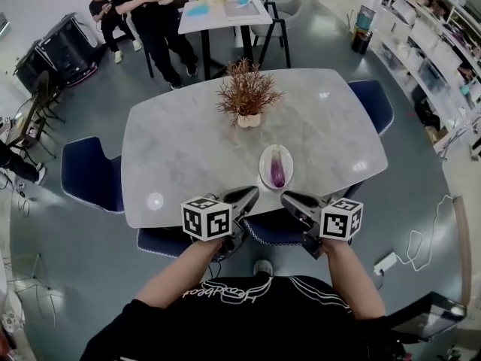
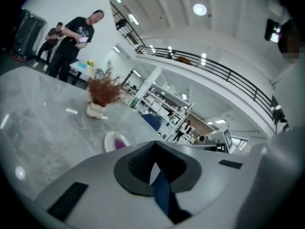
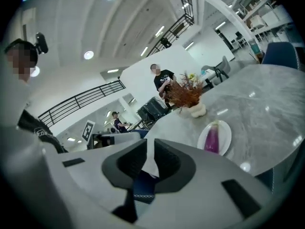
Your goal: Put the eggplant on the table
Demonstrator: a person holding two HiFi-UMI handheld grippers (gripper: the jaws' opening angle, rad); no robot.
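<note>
Across the middle of the head view spreads a pale marble surface (image 1: 188, 149) with rounded corners; a dark blue chair (image 1: 90, 173) stands at its left edge and another (image 1: 374, 100) at its upper right. At the upper left of the frame, beyond the surface, a person in black (image 1: 154, 13) stands beside a smaller white table (image 1: 222, 12).

Low in the frame, both arms reach forward over the near edge. The left gripper (image 1: 252, 194) sits just left of centre; in its own view its fingers (image 2: 136, 168) meet at the tips with nothing between them. The right gripper (image 1: 287, 196) sits just right of centre; in its own view its fingers (image 3: 171, 163) stand a narrow slit apart, also empty. Each carries its marker cube nearest the camera.

A dried reddish plant (image 1: 248, 92) in a small cream vase (image 1: 249, 119) stands at the upper middle of the surface. Below and slightly right of it lies a white plate (image 1: 264, 170); the purple eggplant (image 1: 278, 171) rests lengthwise on that plate, ahead of both grippers and touched by neither.
</note>
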